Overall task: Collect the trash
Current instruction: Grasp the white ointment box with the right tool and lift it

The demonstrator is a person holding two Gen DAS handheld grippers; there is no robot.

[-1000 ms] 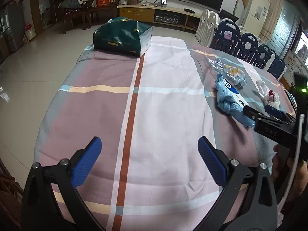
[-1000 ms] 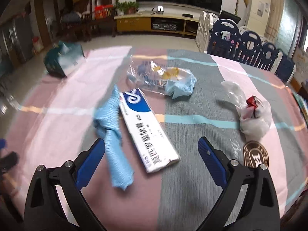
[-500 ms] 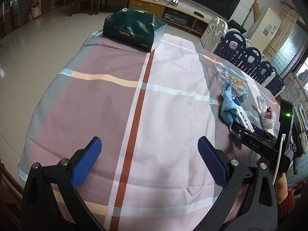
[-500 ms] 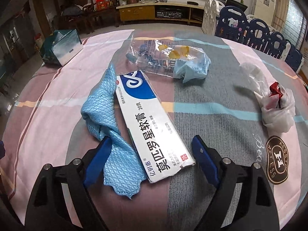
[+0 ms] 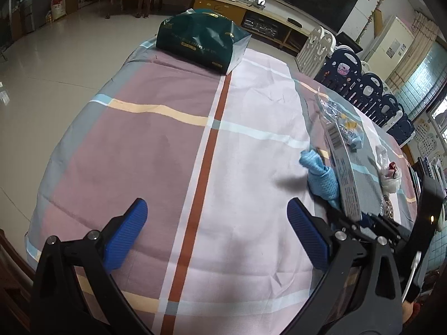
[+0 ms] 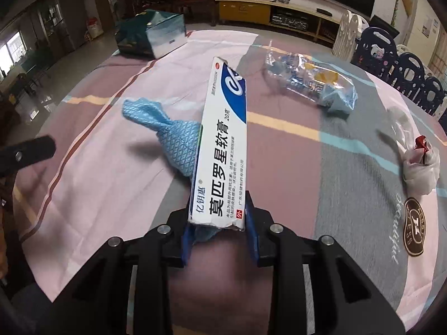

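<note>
A long white-and-blue ointment box (image 6: pixel 223 150) printed with Chinese text tilts up off the surface, its torn near end pinched together with a crumpled light-blue cloth (image 6: pixel 170 136) beside it. Farther back lies a crinkled clear wrapper (image 6: pixel 310 83) with blue and yellow print. To the right sits a knotted white plastic bag (image 6: pixel 420 167) holding something red.

A striped tablecloth (image 5: pixel 167 145) covers the table — a green bag (image 5: pixel 201 43) at its far end, navy fence panels (image 5: pixel 371 92) beyond.
</note>
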